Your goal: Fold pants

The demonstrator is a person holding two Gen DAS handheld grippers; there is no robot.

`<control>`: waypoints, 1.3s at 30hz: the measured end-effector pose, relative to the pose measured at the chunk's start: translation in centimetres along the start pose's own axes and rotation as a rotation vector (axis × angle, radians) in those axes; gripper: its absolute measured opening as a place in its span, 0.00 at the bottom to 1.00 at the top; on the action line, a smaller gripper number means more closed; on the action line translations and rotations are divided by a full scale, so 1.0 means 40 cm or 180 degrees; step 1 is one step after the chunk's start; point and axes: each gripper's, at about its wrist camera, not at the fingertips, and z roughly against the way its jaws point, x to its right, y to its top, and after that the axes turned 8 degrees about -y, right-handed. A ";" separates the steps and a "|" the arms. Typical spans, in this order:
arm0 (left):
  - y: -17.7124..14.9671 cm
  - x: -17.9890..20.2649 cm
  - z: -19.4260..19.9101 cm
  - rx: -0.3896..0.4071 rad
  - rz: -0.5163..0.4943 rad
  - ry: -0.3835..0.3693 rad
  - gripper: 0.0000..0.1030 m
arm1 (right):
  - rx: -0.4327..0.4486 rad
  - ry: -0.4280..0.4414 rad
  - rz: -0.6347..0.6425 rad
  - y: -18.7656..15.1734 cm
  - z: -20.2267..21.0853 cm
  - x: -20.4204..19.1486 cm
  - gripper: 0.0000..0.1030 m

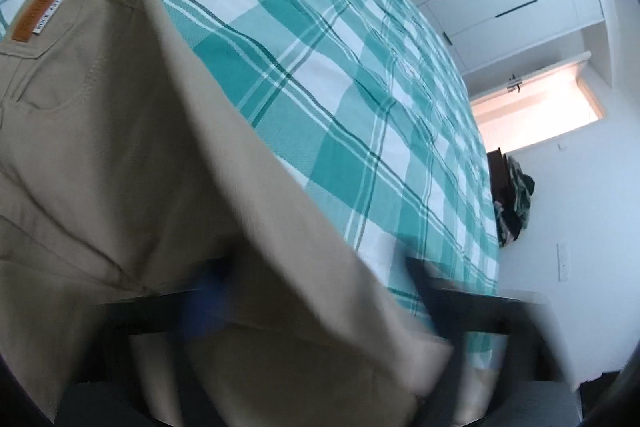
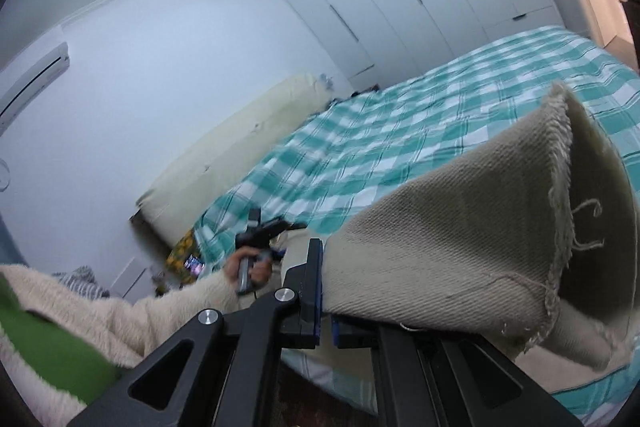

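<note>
Both tongs — left (image 1: 320,311), right (image 2: 326,307) — clamp beige pants (image 1: 132,163) above the plaid bedspread (image 1: 320,75).

bed (image 2: 400,131) | teal-white plaid cover | beige pants (image 1: 120,147) partly on it

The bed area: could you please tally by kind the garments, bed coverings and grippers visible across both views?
Garments: 1, the beige twill pants.
Bed coverings: 1, the teal-and-white checked bedspread.
Grippers: 2, the left gripper and the right gripper, each shut on the pants.
Total: 4.
</note>
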 end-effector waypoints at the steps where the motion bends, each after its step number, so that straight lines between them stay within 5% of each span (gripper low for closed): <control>1: 0.009 -0.010 -0.008 -0.0057 0.0145 -0.0033 0.04 | -0.0046 -0.0113 -0.0027 0.007 -0.012 0.032 0.03; 3: 0.011 -0.006 0.007 0.0040 0.0231 -0.0104 0.02 | -0.0121 -0.0417 -0.0085 0.040 -0.044 0.100 0.03; 6: -0.017 0.089 0.115 0.0439 -0.0084 -0.0265 0.02 | -0.0004 -0.0832 -0.0138 0.126 -0.085 0.198 0.03; 10: -0.161 0.175 0.298 0.0857 -0.0658 -0.0381 0.05 | 0.0226 -0.0555 -0.0492 0.196 -0.052 0.279 0.03; 13: -0.302 0.103 0.273 0.0557 -0.0631 -0.0158 0.06 | -0.0065 -0.0647 -0.0666 0.116 -0.051 0.345 0.03; 17: -0.451 -0.072 0.100 -0.0123 -0.0319 0.0309 0.06 | -0.0857 -0.1348 -0.1208 -0.133 -0.118 0.510 0.03; 19: -0.473 -0.108 0.072 -0.0160 -0.0202 0.0355 0.06 | -0.1118 -0.1608 -0.1368 -0.238 -0.144 0.572 0.05; 21: -0.474 -0.108 0.074 -0.0121 -0.0186 0.0333 0.06 | -0.1109 -0.1680 -0.1424 -0.278 -0.158 0.598 0.12; 25: -0.464 -0.090 0.082 -0.0079 -0.0283 0.0311 0.06 | -0.0863 -0.1730 -0.1418 -0.272 -0.130 0.580 0.70; 26: -0.464 -0.092 0.080 -0.0068 -0.0271 0.0300 0.06 | -0.0756 -0.1709 -0.1473 -0.269 -0.114 0.579 0.71; 30: -0.452 -0.086 0.092 -0.0015 -0.0262 0.0243 0.06 | -0.0619 -0.1657 -0.1747 -0.267 -0.069 0.615 0.69; 33: -0.436 -0.063 0.116 0.0082 -0.0299 0.0117 0.06 | -0.0446 -0.1594 -0.2145 -0.262 -0.038 0.654 0.36; 34: -0.430 -0.054 0.127 0.0114 -0.0318 0.0057 0.06 | -0.0390 -0.1595 -0.2257 -0.265 -0.028 0.667 0.12; 35: -0.426 -0.046 0.136 0.0138 -0.0345 0.0017 0.05 | -0.0351 -0.1641 -0.2314 -0.261 -0.013 0.675 0.04; 39: -0.418 -0.020 0.167 0.0105 -0.0439 -0.0015 0.03 | -0.0462 -0.1683 -0.2067 -0.211 0.006 0.656 0.04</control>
